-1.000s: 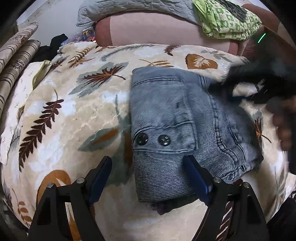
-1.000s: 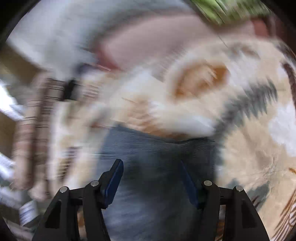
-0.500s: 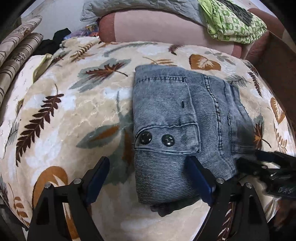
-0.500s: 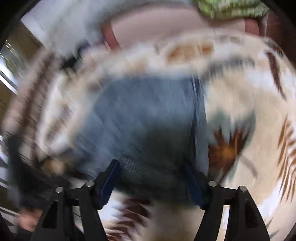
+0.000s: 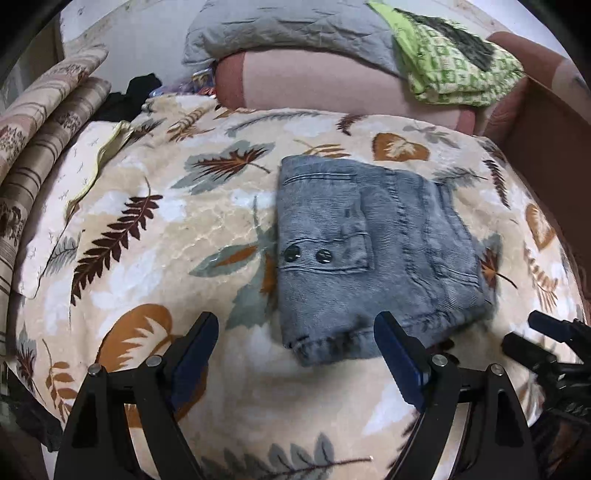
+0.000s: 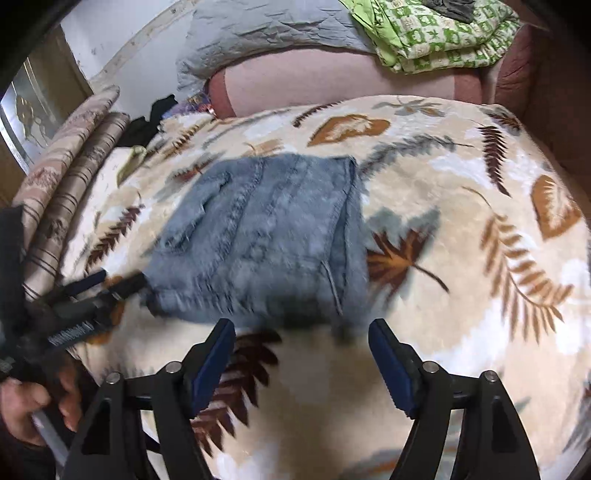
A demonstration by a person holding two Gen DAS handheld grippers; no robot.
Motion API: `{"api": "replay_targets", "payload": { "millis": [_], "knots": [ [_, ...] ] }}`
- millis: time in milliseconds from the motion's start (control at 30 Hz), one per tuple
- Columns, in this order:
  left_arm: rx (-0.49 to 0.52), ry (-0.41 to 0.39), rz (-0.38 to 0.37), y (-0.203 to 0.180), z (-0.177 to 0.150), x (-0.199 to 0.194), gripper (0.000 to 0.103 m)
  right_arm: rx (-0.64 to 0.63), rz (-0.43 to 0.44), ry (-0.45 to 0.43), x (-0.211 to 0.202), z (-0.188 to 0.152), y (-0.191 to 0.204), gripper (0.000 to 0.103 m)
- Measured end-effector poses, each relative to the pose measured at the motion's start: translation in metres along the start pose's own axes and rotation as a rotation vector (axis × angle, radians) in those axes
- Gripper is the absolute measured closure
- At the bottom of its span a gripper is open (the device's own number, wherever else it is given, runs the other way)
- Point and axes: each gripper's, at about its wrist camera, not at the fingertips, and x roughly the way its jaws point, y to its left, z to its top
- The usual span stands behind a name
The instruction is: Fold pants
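The grey-blue denim pants [image 5: 373,254] lie folded into a compact rectangle on the leaf-print blanket [image 5: 155,251], a pocket flap with two dark buttons facing up. My left gripper [image 5: 295,354] is open and empty, just short of the pants' near edge. My right gripper [image 6: 301,354] is open and empty, also just short of the pants [image 6: 266,240]. The left gripper also shows at the lower left of the right wrist view [image 6: 110,284], near the pants' corner.
A pink bolster [image 5: 332,85] lies along the far side with a grey quilt [image 5: 288,33] and a green patterned cloth [image 5: 458,70] on it. Rolled striped fabric [image 5: 40,133] and a pale pillow [image 5: 74,192] are at the left. A brown edge [image 5: 546,147] stands at right.
Both grippers have drawn back from the pants toward the near edge of the bed. The right gripper swung from the pants' far right side to the front. The pants stay folded.
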Motion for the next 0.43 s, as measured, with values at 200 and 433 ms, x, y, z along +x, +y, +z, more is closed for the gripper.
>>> {"api": "replay_targets", "payload": {
  "millis": [200,433],
  "knots": [
    [-0.001,-0.037,-0.07,-0.017,0.003,-0.018,0.007,-0.087,-0.106,0.01,-0.006,-0.009,0.001,0.02],
    [0.006,-0.047,-0.111,-0.032,0.016,-0.017,0.0,-0.078,-0.124,0.01,-0.011,-0.003,-0.007,0.02]
  ]
}}
